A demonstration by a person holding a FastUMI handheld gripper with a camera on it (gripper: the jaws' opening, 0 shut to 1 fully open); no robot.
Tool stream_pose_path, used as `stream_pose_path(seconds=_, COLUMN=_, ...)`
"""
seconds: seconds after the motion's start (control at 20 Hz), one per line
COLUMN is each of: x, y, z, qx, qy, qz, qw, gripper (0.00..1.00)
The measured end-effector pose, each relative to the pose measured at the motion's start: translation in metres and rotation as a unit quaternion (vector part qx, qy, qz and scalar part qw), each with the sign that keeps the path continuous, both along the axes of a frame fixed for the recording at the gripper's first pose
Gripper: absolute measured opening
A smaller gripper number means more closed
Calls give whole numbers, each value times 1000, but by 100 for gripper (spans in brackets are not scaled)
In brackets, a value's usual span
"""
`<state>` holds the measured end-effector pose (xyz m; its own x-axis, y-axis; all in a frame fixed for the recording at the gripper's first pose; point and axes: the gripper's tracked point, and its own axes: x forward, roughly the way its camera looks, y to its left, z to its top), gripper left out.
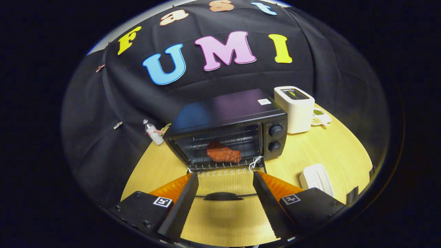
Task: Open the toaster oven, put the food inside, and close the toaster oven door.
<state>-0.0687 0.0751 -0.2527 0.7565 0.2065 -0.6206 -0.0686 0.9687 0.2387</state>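
I see the oven standing on a table of pale wood with a fine straight grain. The oven is a black, boxy metal unit with a flat, glossy top. Its door is folded down flat toward me; it is glass, so the wood grain reads through it, and a dark, oval handle sits on its near edge. Two round black knobs are stacked on the panel at the oven's right side. Inside, a wire rack spans the cavity.

The food lies on that rack, inside the oven, near the middle of the opening. It is a reddish-brown, lumpy slab with a rough, meat-like surface.

The gripper is in front of the oven, above the lowered door. Its jaws are spread wide and hold nothing; the handle shows between them. The inner faces of the fingers carry a fine ribbed texture.

To the oven's right, near its rear corner, stands a white, smooth, rounded toaster. Behind the toaster is a small white dish with greenish contents. In front of the oven, off to its right, lies a white ridged rounded object. At the oven's left rear corner a small pale bottle stands tilted.
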Motion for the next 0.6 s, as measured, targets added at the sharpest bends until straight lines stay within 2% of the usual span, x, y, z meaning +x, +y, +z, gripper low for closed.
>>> stream_pose_path(seconds=0.35, x=-67, y=29, z=-54, qx=-20, qy=101, qz=42, qw=994, gripper=98)
stream_pose_path(seconds=0.6, x=-91, y=33, z=-99, qx=-52, qy=160, qz=66, qw=984, gripper=99)
